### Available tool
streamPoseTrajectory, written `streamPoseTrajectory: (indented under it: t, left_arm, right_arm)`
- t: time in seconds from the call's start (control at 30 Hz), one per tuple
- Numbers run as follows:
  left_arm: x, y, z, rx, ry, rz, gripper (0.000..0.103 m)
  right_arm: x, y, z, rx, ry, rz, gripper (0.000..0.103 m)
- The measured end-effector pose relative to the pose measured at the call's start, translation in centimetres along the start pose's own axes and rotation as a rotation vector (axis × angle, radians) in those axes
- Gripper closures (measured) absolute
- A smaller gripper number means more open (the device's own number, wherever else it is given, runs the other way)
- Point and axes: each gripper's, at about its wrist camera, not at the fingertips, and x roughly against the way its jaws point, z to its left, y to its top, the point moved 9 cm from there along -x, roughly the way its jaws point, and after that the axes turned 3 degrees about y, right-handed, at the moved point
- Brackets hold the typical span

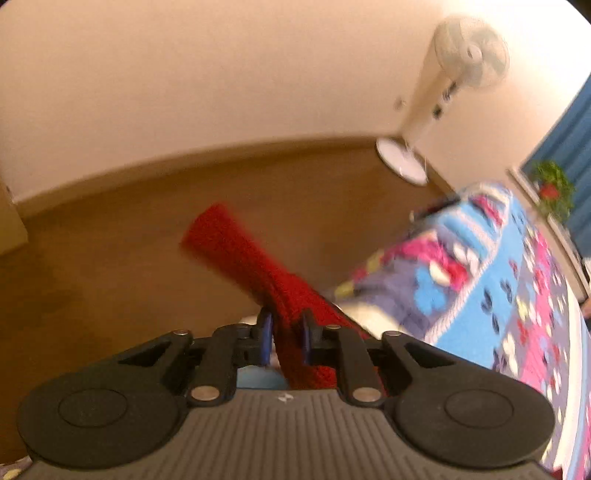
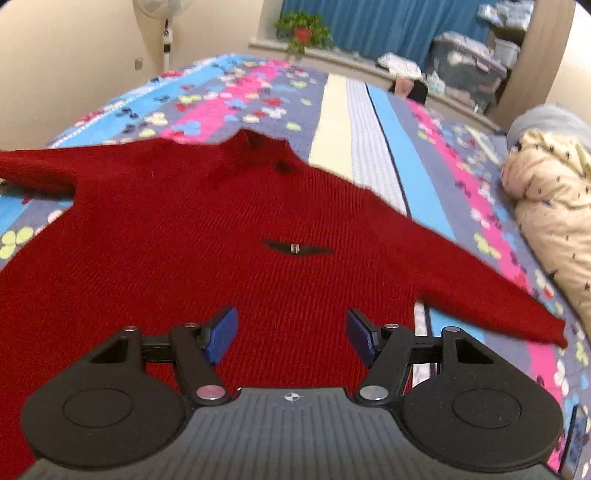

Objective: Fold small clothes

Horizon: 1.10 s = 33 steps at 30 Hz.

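A small red knit sweater [image 2: 207,236] lies spread flat on the patterned bedspread [image 2: 369,122], collar at the far side, both sleeves out sideways. My right gripper [image 2: 291,332] is open and empty, hovering over the sweater's lower body. My left gripper [image 1: 286,328] is shut on the sweater's left sleeve [image 1: 236,247], whose cuff sticks out beyond the bed edge, above the floor. The left view is blurred.
A cream quilted bundle [image 2: 550,206] lies at the bed's right side. A standing fan [image 1: 443,92] is in the room corner on the wooden floor [image 1: 110,240]. A potted plant [image 2: 303,29] and storage boxes [image 2: 469,70] sit on the sill beyond the bed.
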Motion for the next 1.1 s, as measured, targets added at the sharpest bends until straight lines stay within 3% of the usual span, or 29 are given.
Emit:
streamPoseTrajectory:
  t: [0.03,0.13,0.17,0.3,0.43,0.6,0.7,0.8,0.83,0.9,0.93,0.97,1.0,1.1]
  left_arm:
    - [-0.3,-0.7,0.1,-0.009,0.021,0.028,0.075]
    - [1.0,-2.9,0.2,-0.031,0.012,0.028,0.039]
    - [2.1,-4.0,0.0,-0.055,-0.016,0.024,0.035]
    - [8.7,-11.2,-1.2,-0.297,-0.168,0.055,0.027]
    - [14.3,-20.5,-1.3,-0.512,-0.301,0.172,0.020]
    - [17.0,-29.8,1.0,-0.705,-0.319,0.307,0.020]
    - [17.2,-33.3,2.8,-0.740,-0.324,0.405,0.018]
    - [18.4,-35.3,2.8,-0.833,-0.321,0.387,0.016]
    - [18.6,-35.9,2.8,-0.845,-0.300,0.393,0.019]
    - [19.1,-36.6,3.0,-0.888,-0.219,0.353,0.054]
    - [19.6,-36.6,3.0,-0.891,-0.209,0.343,0.082]
    - [20.4,-36.4,3.1,-0.849,-0.220,0.345,0.084]
    - [21.4,-36.1,3.2,-0.819,-0.227,0.334,0.084]
    - [25.1,-34.9,2.8,-0.790,-0.263,0.282,0.095]
  right_arm:
    - [-1.0,-0.1,-0.8,-0.014,-0.001,0.020,0.037]
    - [-1.3,-0.8,-2.5,-0.068,0.003,0.048,0.037]
    - [-1.8,-1.1,-3.8,-0.086,0.008,0.058,0.037]
    - [0.1,-4.2,-6.1,-0.157,0.031,0.095,0.036]
    - [2.5,-8.6,-7.4,-0.211,0.082,0.140,0.033]
    - [4.6,-15.1,-10.0,-0.249,0.083,0.152,0.028]
    - [4.3,-18.2,-11.6,-0.308,0.096,0.172,0.026]
    - [2.5,-20.9,-12.8,-0.406,0.151,0.246,0.024]
    - [2.0,-21.4,-12.9,-0.426,0.168,0.261,0.024]
    - [0.9,-22.1,-12.4,-0.458,0.235,0.280,0.030]
    - [0.6,-22.1,-12.1,-0.463,0.244,0.270,0.053]
    - [0.7,-21.9,-11.8,-0.452,0.244,0.258,0.078]
    - [1.1,-21.4,-11.1,-0.435,0.269,0.249,0.084]
    - [3.5,-19.7,-10.6,-0.326,0.244,0.194,0.087]
